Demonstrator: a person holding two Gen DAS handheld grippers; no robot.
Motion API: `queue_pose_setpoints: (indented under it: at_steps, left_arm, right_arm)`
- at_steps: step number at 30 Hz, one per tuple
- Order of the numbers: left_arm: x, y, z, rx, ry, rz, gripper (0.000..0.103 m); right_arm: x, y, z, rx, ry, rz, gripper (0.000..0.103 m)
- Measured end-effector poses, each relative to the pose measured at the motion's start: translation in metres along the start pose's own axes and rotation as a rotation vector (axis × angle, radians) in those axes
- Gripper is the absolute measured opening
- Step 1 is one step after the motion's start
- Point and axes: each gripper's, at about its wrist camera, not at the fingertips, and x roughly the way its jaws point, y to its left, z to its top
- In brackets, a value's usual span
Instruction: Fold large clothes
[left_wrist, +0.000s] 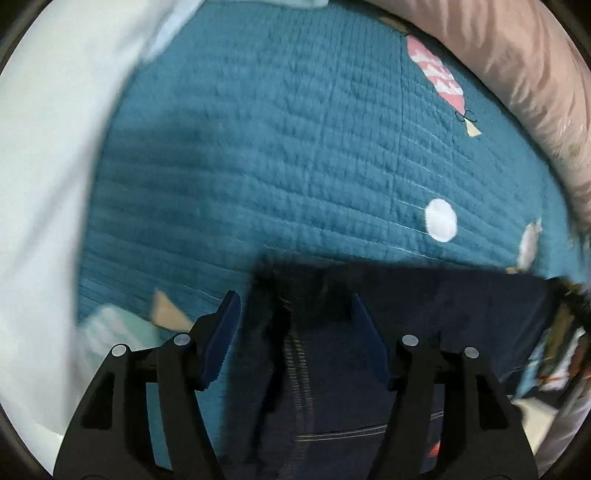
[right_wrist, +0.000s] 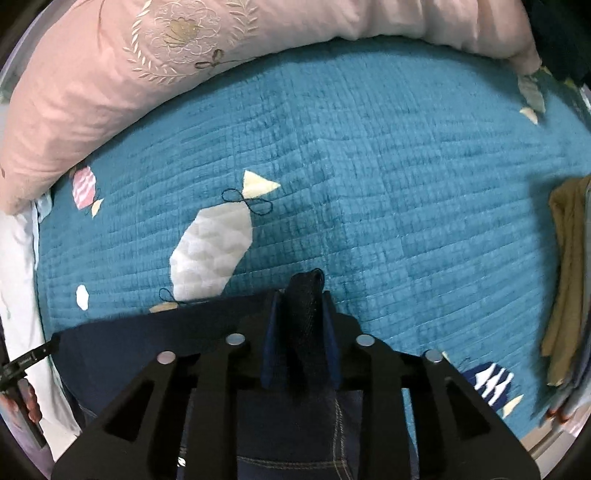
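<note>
Pinching dark jeans (right_wrist: 303, 325), right claw (right_wrist: 301, 295) closed, left claw (left_wrist: 295, 306) wide.

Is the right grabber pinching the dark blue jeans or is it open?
Pinching. The right gripper has both fingers pressed against a bunched fold of the dark jeans, with no gap showing beside the cloth.

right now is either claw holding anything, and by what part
The right claw is shut on the dark denim garment, pinching a bunched fold at its edge. The left claw is open around it.
</note>
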Motion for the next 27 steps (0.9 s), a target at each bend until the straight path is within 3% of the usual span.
queue_pose_setpoints:
  at_steps: [1,3,5,6,10,14,19,24,27]
  left_arm:
    - [0.004,0.004,0.001,-0.035,0.008,-0.034,0.063]
    - [0.013,0.017,0.003,-0.131,0.016,-0.093,0.065]
    - [0.017,0.023,0.001,-0.169,0.010,-0.119,0.064]
    - [0.015,0.022,0.001,-0.148,0.002,-0.104,0.056]
    - [0.007,0.016,-0.001,-0.118,0.009,-0.068,0.033]
    - [-0.001,0.001,-0.002,-0.065,0.004,-0.011,0.029]
    - [-0.019,0.007,0.003,-0.085,0.008,-0.069,0.029]
    - [-0.053,-0.015,0.018,-0.039,-0.075,-0.091,0.029]
    - [-0.043,-0.026,0.034,-0.024,-0.028,-0.066,0.030]
  right_arm:
    - [0.001,0.000,0.000,-0.006,0.010,0.010,0.049]
    - [0.007,0.000,-0.001,-0.011,0.039,0.005,0.060]
    - [0.020,0.000,-0.005,-0.015,0.065,0.005,0.065]
    - [0.026,0.001,-0.007,-0.013,0.077,0.010,0.065]
    - [0.037,-0.005,-0.013,0.073,0.102,0.082,0.027]
    - [0.018,0.006,-0.017,0.045,0.054,0.052,0.022]
    - [-0.013,-0.002,-0.018,0.096,0.019,0.143,0.021]
    - [-0.031,0.000,-0.007,0.088,-0.035,0.132,0.021]
    - [-0.014,-0.007,0.006,0.132,0.009,0.108,0.023]
